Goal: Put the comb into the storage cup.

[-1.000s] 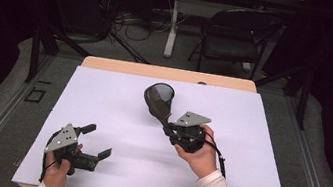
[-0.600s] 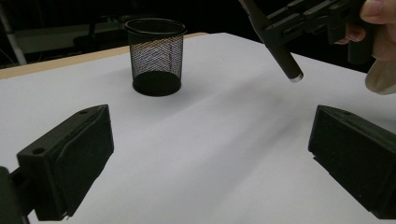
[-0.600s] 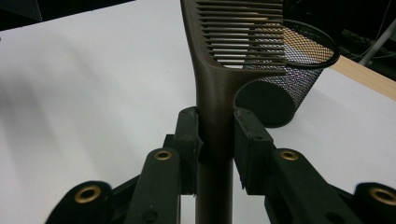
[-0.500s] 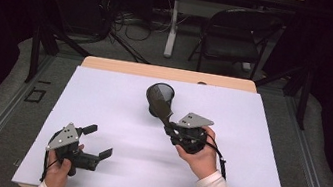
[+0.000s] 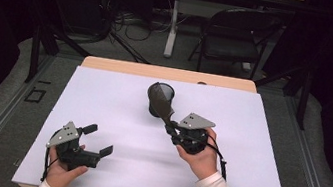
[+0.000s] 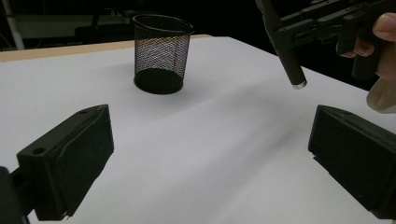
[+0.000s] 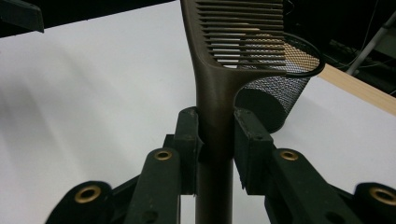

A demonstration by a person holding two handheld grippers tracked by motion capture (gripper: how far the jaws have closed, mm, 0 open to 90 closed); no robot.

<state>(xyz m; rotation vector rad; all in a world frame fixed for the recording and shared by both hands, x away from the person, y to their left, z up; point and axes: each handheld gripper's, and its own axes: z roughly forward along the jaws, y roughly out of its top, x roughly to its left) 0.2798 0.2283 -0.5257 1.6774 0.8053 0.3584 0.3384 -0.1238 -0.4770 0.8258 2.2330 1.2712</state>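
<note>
1. The right gripper (image 5: 172,128) is clenched on the handle of a dark brown slotted spatula (image 7: 219,88); in the right gripper view both pads are seen pressed against the handle's sides.
2. The spatula's slotted blade (image 5: 159,98) is held raised over the table, in front of the rim of a black mesh cup (image 5: 167,92) as seen in the high view; whether blade and cup touch cannot be told.
3. The handle's metal-tipped end (image 6: 297,84) is seen projecting below the right gripper in the left gripper view, clear of the table.
4. The mesh cup (image 6: 161,53) is standing upright on the white table cover (image 5: 256,153), toward the far middle.
5. The left gripper (image 5: 99,139) is released, with nothing between its jaws, and is held near the front left edge, well apart from the cup.
</note>
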